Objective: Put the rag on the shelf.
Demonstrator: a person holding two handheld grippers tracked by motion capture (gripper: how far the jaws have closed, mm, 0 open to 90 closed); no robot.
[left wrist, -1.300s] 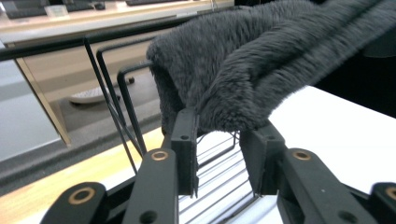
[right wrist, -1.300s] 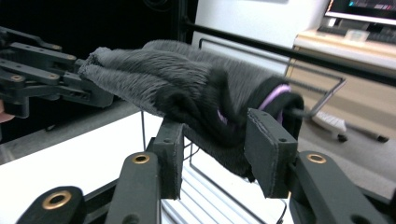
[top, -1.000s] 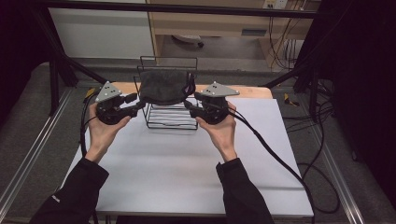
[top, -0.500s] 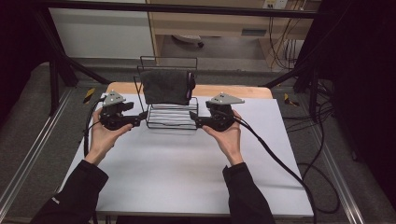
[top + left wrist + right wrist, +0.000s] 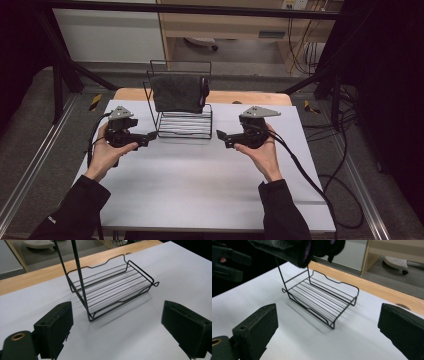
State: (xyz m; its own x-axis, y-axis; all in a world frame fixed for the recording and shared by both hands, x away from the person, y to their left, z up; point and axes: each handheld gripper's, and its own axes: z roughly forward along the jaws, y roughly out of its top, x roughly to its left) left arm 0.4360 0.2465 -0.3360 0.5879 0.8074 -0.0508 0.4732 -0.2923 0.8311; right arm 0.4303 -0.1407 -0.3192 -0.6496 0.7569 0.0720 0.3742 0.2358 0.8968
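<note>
Hanging now over the top bar of the black wire rack [image 5: 184,122] on the white table [image 5: 200,185]: dark grey cloth [image 5: 177,93], both hand-held grippers, left [image 5: 148,137] and right [image 5: 221,136], just opened wide, empty, clear either side, presumably to leave it draped.

rack [image 5: 185,125]: thin black metal wire | cloth [image 5: 177,92]: dark matt fabric | table [image 5: 200,185]: smooth white, wood edge

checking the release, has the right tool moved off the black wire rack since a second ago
Yes. The right tool has moved right and toward the person, away from the black wire rack, its jaws having just opened, empty.
</note>
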